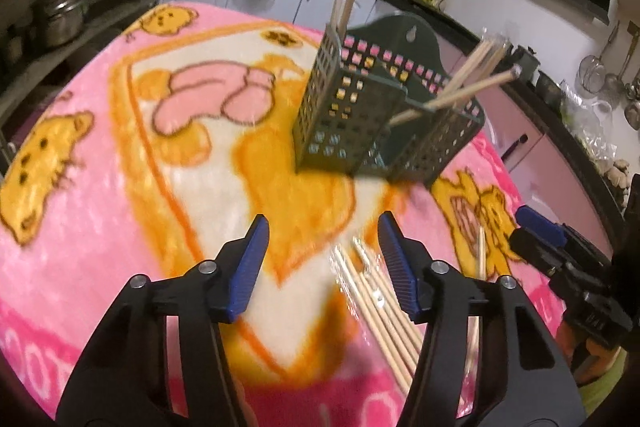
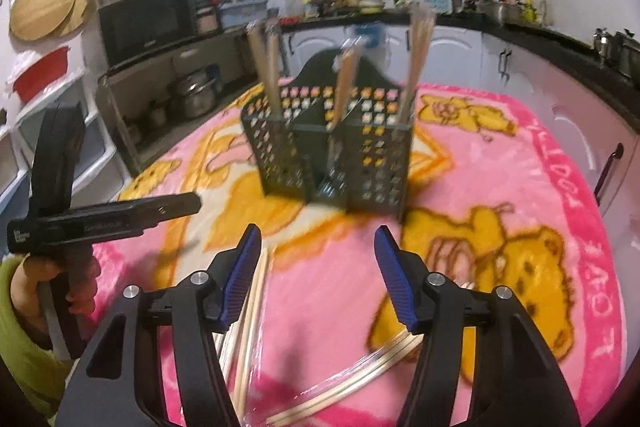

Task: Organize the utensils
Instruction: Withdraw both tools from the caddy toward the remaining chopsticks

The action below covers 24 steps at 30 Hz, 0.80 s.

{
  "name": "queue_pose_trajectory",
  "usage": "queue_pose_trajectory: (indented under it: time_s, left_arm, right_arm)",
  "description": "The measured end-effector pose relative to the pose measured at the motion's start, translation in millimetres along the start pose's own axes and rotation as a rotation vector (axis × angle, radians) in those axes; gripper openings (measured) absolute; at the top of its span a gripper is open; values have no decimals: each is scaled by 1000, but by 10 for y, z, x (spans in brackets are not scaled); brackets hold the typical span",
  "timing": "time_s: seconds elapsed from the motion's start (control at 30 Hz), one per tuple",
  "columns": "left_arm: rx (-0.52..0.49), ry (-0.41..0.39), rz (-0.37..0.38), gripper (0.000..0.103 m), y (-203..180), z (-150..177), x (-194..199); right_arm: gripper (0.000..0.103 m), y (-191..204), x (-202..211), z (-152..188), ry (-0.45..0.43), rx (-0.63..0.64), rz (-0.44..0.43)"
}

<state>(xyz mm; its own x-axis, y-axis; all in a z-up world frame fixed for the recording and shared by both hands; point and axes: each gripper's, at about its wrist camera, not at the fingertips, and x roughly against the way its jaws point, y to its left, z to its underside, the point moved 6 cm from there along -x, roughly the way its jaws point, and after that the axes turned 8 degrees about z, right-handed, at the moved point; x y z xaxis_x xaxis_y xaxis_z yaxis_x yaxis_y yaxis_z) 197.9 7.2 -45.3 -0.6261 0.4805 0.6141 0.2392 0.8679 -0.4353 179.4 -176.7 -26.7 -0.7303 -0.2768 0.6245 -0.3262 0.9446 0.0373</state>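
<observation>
The loose chopsticks (image 1: 374, 301) are laid on the blanket (image 1: 100, 227), long axes running along the left gripper (image 1: 324, 267), just right of its half-open, empty fingers. The right gripper (image 2: 318, 275), likewise parted and empty, is nearer its own bundle (image 2: 248, 311); the holder (image 2: 332, 155) is seen beyond.

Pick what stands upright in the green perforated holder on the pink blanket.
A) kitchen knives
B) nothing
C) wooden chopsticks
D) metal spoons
C: pale wooden chopsticks rise from the compartments of the green holder, and more lie loose on the pink blanket.
</observation>
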Motion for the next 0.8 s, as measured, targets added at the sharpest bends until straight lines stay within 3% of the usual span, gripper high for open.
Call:
queue_pose_trajectory:
  time_s: [0.2,0.47,0.8]
  left_arm:
    - [37,79,62,23,11,141,-160]
    - [47,139,68,19,39,218,-295]
    - [24,195,53,19,42,200,-503]
  right_arm:
    - [43,166,-227,165,97,33,-45]
    - [38,380,-510,364,215,74,-89]
    - [35,435,-824,392,282,96,-66]
